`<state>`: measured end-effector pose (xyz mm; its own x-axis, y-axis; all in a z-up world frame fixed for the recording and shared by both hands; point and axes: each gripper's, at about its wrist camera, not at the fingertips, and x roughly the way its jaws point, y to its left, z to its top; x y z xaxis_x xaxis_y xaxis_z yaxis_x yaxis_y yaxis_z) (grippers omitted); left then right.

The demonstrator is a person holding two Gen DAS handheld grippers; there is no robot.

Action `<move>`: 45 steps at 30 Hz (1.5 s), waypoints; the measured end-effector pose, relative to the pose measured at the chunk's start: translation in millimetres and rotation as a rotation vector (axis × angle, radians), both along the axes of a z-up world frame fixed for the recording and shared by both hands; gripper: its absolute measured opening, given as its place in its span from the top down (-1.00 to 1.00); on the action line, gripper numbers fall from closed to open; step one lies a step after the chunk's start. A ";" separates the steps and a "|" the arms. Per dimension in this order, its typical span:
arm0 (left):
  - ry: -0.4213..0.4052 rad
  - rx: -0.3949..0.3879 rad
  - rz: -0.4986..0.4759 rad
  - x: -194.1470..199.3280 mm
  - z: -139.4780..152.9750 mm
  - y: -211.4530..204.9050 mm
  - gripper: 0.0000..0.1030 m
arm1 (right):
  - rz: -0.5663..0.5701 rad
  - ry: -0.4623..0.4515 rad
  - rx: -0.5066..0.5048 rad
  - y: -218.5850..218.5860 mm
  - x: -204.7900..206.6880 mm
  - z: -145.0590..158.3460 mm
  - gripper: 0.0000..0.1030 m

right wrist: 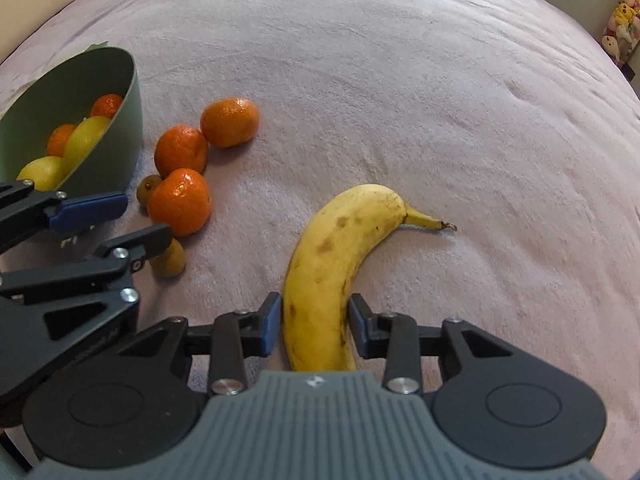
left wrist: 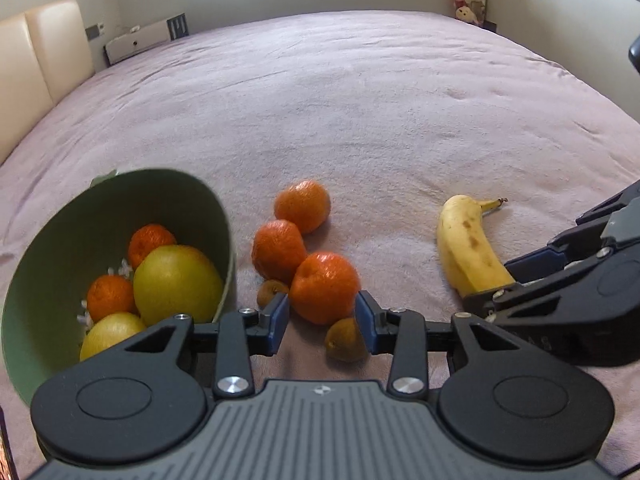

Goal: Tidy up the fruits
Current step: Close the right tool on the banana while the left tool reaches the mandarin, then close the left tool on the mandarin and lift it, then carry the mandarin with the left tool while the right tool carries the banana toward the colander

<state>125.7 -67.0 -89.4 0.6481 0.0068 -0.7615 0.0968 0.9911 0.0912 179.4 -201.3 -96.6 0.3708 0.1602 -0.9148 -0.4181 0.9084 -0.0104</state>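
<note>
Straddling the soft, easily bruised banana (right wrist: 320, 276) mid-body with my right claw (right wrist: 314, 328) spread; my left claw (left wrist: 322, 320) brackets a tangerine (left wrist: 324, 286), also spread.

No readable text or labels.

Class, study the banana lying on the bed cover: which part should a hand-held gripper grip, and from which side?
Probably grip the banana across its thick lower body, coming from the blunt end nearest the right hand-held gripper. It lies flat, sides exposed; the stem is thin.

Two close, forward-facing views, shared bedspread (left wrist: 360, 100).
</note>
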 end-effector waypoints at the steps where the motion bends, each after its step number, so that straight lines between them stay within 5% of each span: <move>1: -0.001 0.004 -0.004 1.5 -0.9 -1.7 0.10 | 0.006 -0.001 -0.002 -0.7 -0.9 -0.5 0.34; 14: 0.024 0.128 -0.094 20.7 -9.5 -18.5 0.07 | 0.066 -0.042 -0.021 4.0 -0.9 -5.4 0.26; 17: 0.038 0.107 -0.101 20.8 -9.2 -16.9 0.24 | 0.069 -0.039 -0.024 4.3 -1.8 -3.7 0.30; 29: -0.028 0.007 -0.099 9.0 16.6 -10.1 0.29 | 0.082 -0.037 -0.092 9.7 -6.7 6.9 0.34; 38: 0.104 -0.117 -0.148 -19.4 32.1 3.3 0.29 | 0.101 0.019 -0.087 10.7 -36.2 15.3 0.33; 45: 0.203 -0.086 -0.161 -44.7 14.9 14.6 0.29 | 0.127 0.062 -0.085 12.6 -68.5 8.9 0.33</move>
<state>81.1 -52.4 -74.6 0.4697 -0.1543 -0.8692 0.2610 0.9649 -0.0302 111.0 -188.7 -87.8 0.2946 0.1229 -0.9477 -0.5315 0.8452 -0.0556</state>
